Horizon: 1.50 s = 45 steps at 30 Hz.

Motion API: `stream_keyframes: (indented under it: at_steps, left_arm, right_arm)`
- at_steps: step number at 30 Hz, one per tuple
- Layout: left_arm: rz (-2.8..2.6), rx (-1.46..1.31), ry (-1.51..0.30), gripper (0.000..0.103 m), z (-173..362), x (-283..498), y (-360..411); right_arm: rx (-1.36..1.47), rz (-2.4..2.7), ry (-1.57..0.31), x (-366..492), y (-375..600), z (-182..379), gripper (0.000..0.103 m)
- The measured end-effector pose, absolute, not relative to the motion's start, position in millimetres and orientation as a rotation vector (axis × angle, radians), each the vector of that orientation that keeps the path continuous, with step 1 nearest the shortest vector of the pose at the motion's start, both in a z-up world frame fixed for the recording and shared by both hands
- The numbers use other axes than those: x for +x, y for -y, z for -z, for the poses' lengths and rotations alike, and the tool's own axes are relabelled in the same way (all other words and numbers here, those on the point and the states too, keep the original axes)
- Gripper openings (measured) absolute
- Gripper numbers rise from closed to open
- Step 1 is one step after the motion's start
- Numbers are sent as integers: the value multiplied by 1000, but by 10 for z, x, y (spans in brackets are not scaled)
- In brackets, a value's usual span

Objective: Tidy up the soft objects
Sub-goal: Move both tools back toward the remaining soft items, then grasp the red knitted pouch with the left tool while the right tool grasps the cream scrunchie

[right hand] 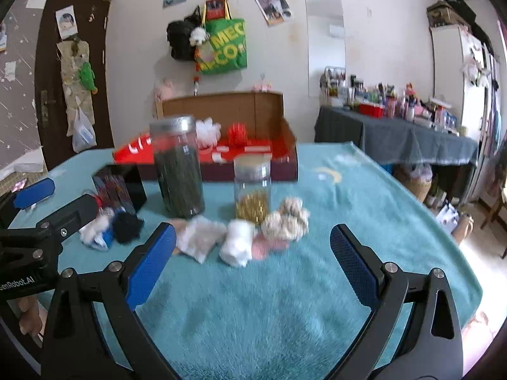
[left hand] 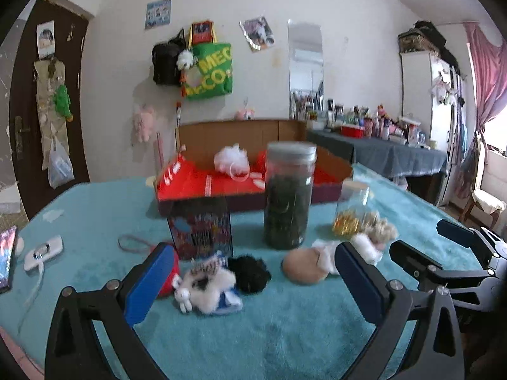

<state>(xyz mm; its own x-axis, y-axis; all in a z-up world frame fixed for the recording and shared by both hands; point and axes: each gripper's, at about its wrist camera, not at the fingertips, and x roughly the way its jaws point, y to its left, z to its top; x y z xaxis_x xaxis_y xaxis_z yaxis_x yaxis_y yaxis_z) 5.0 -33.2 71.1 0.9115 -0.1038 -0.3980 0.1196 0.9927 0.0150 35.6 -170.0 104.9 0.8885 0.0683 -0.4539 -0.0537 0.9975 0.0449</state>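
Fluffy stuff is strewn in a loose row across the teal blanket (right hand: 269,316) covering the table, and both sets of jaws are wide open with nothing in them.

The left gripper (left hand: 253,272) has the white plush bunny thing (left hand: 202,288) sitting just ahead, a bit toward its left jaw, with a black fuzzy pom-pom (left hand: 248,274) right beside it, nearly dead centre between the jaws. A tan round plush (left hand: 302,267) lies toward its right jaw. The bunny piece looks stretched roughly crosswise to the jaws, though it's blurry, so I wouldn't swear to it.

The right gripper (right hand: 253,250) has a white fluffy piece (right hand: 199,237) ahead near its left jaw, a white rolled bundle (right hand: 236,242) pretty much centred, and a cream curly scrunchie (right hand: 286,220) slightly beyond and toward its right jaw. So my read is each side has its own nearest pile: left for bunny and pom-pom, right for the bundle and scrunchie.

Straight beyond all that stand a tall jar of dark green stuff (right hand: 179,166) and a smaller jar with gold bits (right hand: 252,186), and behind them an open cardboard box with red lining (right hand: 253,148) that already has a white mesh pouf (left hand: 230,158) and something red in it. Probably the drop-off spot; the jars stand in the way, so anything carried has to go over or around them.

Room behind: wall with hanging bags, a dark door, a cluttered side table.
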Motion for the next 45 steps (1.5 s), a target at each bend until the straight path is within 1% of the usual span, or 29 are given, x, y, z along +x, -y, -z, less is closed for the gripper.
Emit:
stream_keyframes:
  at_steps: [7, 17, 26, 34, 41, 43, 44, 45]
  left_arm:
    - [104, 37, -491, 103, -501, 158, 283]
    - [104, 16, -555, 103, -417, 286, 189]
    - [82, 25, -571, 103, -518, 354, -43]
    - [34, 40, -590, 103, -642, 547, -360]
    - [-5, 26, -656, 103, -616, 760, -707]
    - [-29, 31, -682, 101, -566, 825, -769]
    - [-29, 34, -706, 94, -525, 872, -791]
    - [-18, 34, -728, 86, -491, 911, -800]
  right_arm:
    - [34, -51, -529, 418, 1723, -878, 99]
    - [39, -52, -577, 495, 1720, -784, 99]
    - [50, -51, -623, 636, 1772, -843, 99]
    - [116, -50, -671, 897, 2011, -945, 99]
    - [173, -60, -740, 1138, 2207, -913, 99]
    - [191, -77, -767, 1222, 2247, -883, 99]
    - [204, -92, -788, 1270, 2263, -857, 99]
    - [224, -114, -819, 1325, 2271, -819, 97]
